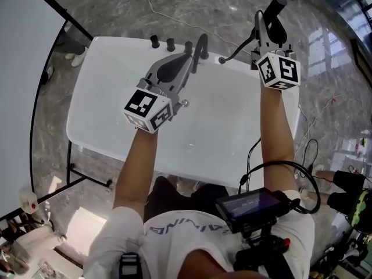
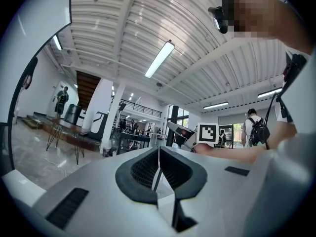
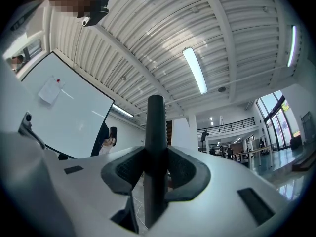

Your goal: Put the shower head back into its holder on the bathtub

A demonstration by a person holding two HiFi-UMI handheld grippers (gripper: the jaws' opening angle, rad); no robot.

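Note:
A white bathtub (image 1: 110,121) lies below me in the head view. Black tap knobs (image 1: 170,43) and a curved spout (image 1: 202,45) stand along its far rim. My right gripper (image 1: 267,32) hovers over the far right corner, shut on the black shower head handle (image 1: 275,10), which sticks up beyond the jaws. Its dark hose (image 1: 235,52) runs down to the rim. In the right gripper view the handle (image 3: 155,127) stands upright, clamped between the pads of that gripper (image 3: 155,169). My left gripper (image 1: 185,60) (image 2: 159,154) points at the knobs, jaws shut on nothing.
A large white board (image 1: 23,68) stands left of the tub on a black frame. Cables (image 1: 308,156) trail across the marble floor on the right. A black device (image 1: 253,205) hangs at the person's chest. People stand far off in the hall.

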